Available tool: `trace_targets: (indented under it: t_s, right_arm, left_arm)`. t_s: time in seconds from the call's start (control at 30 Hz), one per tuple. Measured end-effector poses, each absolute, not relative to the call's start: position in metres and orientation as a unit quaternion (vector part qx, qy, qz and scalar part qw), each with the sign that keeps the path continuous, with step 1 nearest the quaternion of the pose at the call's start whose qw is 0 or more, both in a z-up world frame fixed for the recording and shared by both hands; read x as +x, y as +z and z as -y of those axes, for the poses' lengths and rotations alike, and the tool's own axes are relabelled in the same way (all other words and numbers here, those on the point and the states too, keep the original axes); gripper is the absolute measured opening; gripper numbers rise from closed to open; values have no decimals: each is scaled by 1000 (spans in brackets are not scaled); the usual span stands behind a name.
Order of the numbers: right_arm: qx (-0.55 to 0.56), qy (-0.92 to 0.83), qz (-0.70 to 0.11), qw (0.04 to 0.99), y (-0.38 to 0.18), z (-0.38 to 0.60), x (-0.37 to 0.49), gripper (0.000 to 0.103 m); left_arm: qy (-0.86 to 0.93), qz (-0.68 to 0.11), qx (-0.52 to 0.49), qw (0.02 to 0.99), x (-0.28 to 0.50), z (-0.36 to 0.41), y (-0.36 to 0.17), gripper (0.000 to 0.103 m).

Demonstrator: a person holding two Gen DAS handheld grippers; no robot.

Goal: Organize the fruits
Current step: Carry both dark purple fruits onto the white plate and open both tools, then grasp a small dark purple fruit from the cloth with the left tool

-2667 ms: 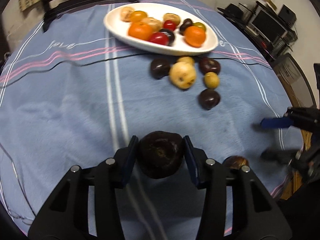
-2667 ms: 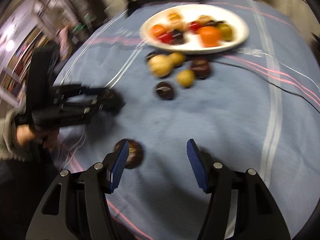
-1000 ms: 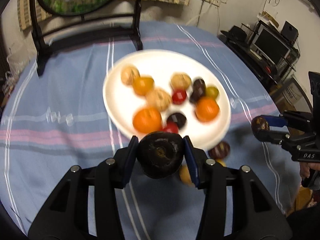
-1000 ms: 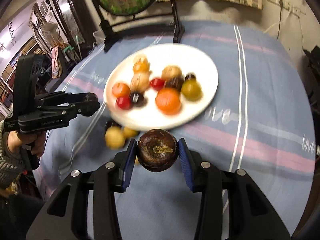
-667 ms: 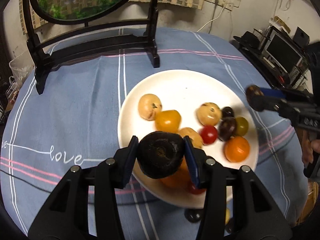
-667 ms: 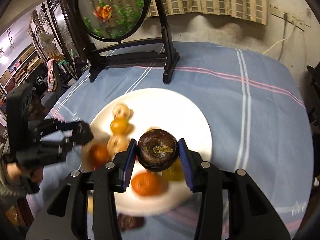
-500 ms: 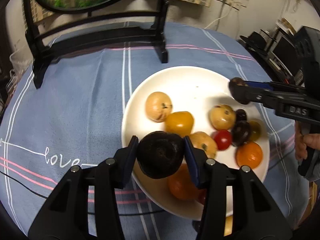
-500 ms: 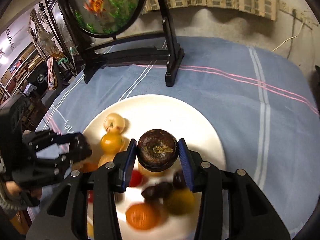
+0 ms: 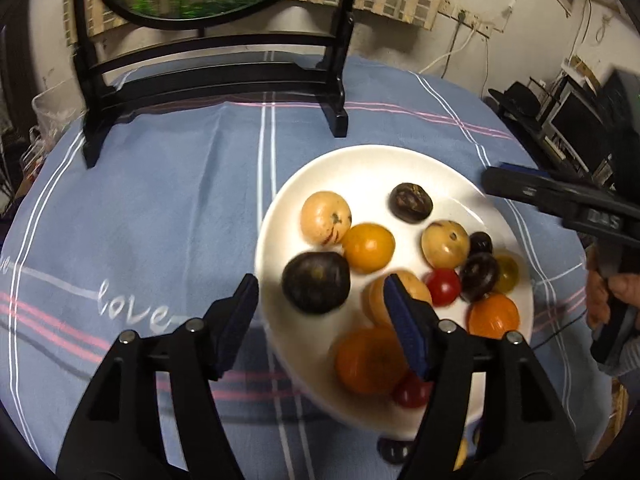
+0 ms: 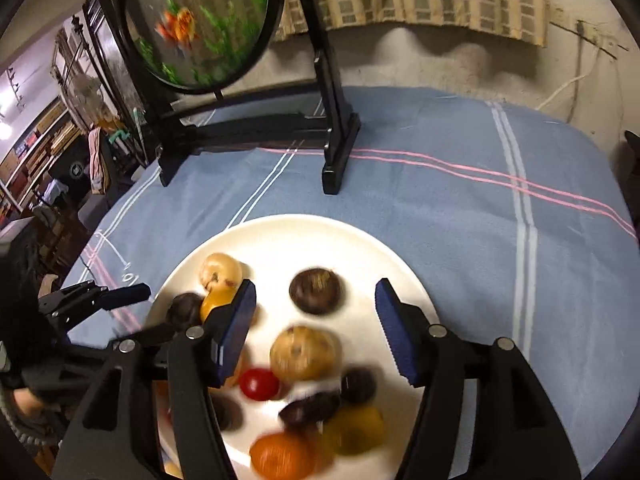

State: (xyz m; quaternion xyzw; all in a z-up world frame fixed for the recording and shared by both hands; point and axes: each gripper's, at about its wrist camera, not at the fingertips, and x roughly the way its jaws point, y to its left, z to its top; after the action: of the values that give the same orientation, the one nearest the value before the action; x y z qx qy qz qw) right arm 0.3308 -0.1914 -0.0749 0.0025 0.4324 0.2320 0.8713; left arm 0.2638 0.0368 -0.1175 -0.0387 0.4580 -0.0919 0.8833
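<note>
Left wrist view: left gripper [image 9: 320, 304] opening, dark fruit [image 9: 316, 282] loose on plate [image 9: 360, 168]; right gripper [image 10: 314, 312] opening over brown fruit [image 10: 315, 290]. Few fruits [image 9: 394, 450] left below plate's near rim.

Blue tablecloth [image 9: 160, 208] bears white plate [image 9: 360, 164], black stand [image 9: 216, 76].

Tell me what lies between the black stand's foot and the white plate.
Nothing but bare blue tablecloth between the stand's foot and the plate, clearest in the right wrist view.
</note>
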Motion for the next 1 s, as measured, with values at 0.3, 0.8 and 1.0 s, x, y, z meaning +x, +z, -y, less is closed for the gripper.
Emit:
trace_targets:
  t_s: [0.3,0.8,1.0]
  right_arm:
    - [52,203,-459,864,-81,224,230,63]
    - [16,204,-528,824,-115,213,103,63]
    - [7,178,-529,830,-108,224,86,63]
  left_arm:
    - [-92,-500,-50,859,176,-50,-137,72]
    - [-117,-514,-53,848,149,-37,-149,80]
    - [-128,-514,-36,847,173,-19,-155,80]
